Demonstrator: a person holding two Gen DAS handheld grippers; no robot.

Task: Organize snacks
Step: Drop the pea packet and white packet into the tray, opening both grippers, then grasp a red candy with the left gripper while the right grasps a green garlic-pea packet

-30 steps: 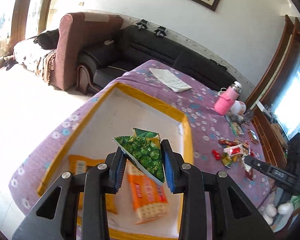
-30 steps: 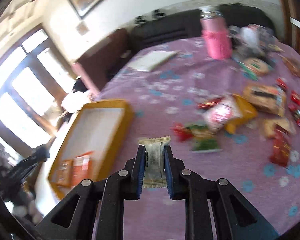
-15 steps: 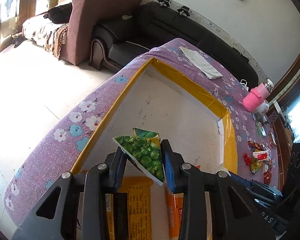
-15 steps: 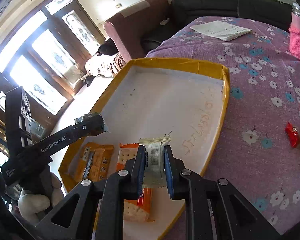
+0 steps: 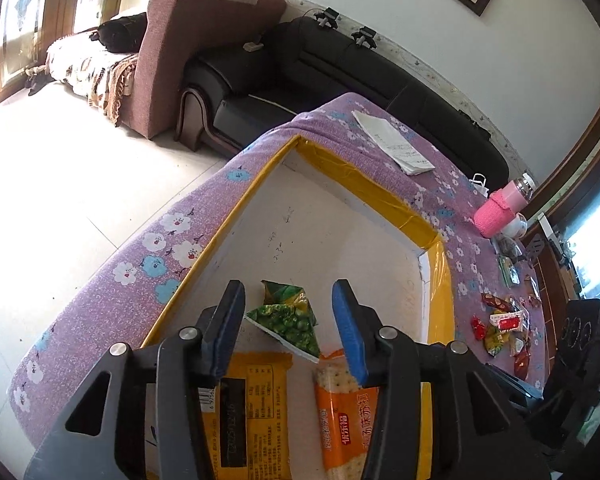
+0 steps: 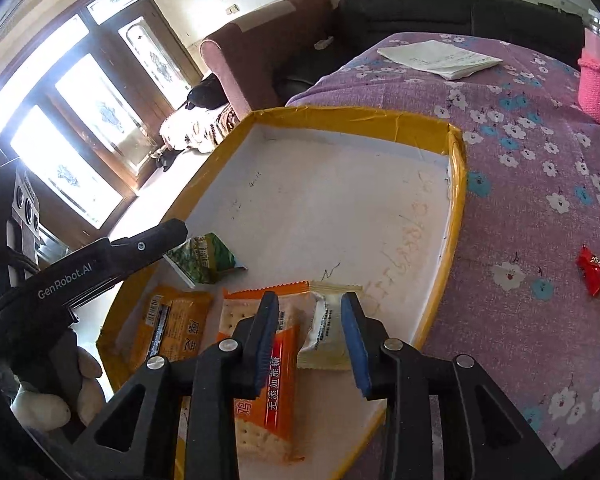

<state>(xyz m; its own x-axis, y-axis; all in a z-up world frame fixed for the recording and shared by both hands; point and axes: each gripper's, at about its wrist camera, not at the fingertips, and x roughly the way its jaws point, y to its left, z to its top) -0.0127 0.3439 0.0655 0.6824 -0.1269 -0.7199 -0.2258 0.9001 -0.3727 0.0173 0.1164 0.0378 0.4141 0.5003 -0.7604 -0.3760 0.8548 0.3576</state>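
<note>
Now, surface: purple floral tablecloth carried a yellow-rimmed white tray.
Room: black sofa stood behind.
Left gripper: just opened, green pea packet loose.
Right gripper: just opened, cream wafer packet loose.

The right hand-held gripper has just been opening, and its pads stand clear of the cream snack packet lying between them in the yellow-rimmed tray. An orange cracker pack touches it at the tray's near edge. The left hand-held gripper hovers over a green packet.

Green pea packet, cream wafer packet flat in yellow-rimmed tray
</note>
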